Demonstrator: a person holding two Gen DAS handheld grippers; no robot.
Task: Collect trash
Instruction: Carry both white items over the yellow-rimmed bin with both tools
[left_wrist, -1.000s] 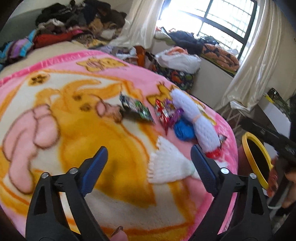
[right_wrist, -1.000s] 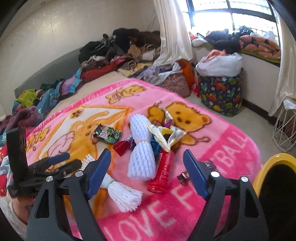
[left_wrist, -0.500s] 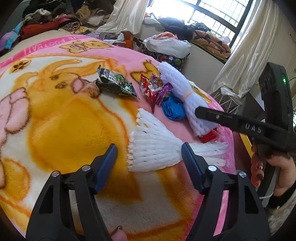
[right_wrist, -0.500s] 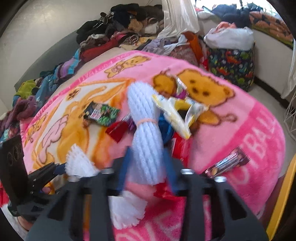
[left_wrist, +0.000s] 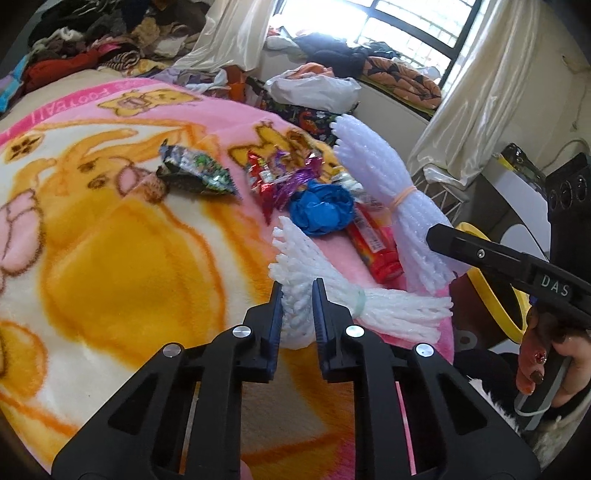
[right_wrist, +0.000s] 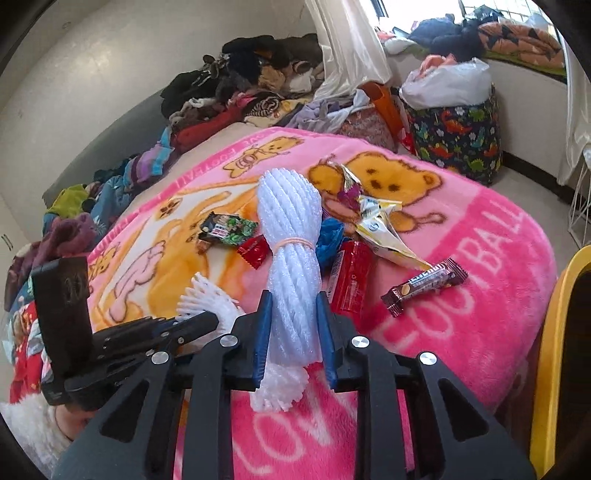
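White foam netting both sides: left gripper has just closed on the small foam bundle, right gripper clamps the long foam roll on the near bed. Squashy foam could slip out when lifted.

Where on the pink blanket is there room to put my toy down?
The big yellow cartoon patch of the blanket, left of the green snack wrapper, is bare. So is the pink lettered edge beyond the chocolate bar. The middle is crowded: foam net bundles, blue wrapper, red packet.
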